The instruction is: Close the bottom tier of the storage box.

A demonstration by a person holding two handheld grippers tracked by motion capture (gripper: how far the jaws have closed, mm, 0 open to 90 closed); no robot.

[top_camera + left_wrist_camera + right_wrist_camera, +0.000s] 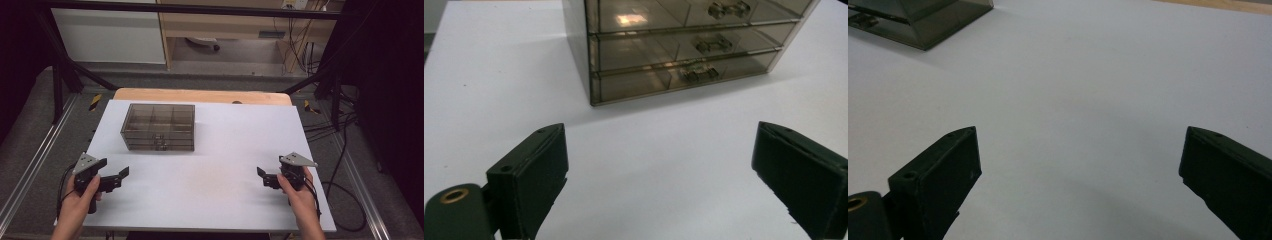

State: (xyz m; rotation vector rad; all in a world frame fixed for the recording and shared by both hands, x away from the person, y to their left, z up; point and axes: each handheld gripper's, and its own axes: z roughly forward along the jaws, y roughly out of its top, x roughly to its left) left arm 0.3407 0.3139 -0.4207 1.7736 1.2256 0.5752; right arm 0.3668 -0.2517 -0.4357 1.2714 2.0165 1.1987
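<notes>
step: approach | my left tool [111, 176] and right tool [266, 176] both spread, empty | smoky clear plastic 3-drawer box [158, 127] far-left on white worktop [225, 150] | next: reach drawer handle

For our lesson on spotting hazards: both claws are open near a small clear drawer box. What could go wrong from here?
1. The drawer box looks light and stands loose on the white table; pulling a drawer might drag the whole box unless the other claw steadies it.
2. The drawer handles are small and see-through, so the left claw could slip off or miss.
3. The right claw is far from the box.
</notes>
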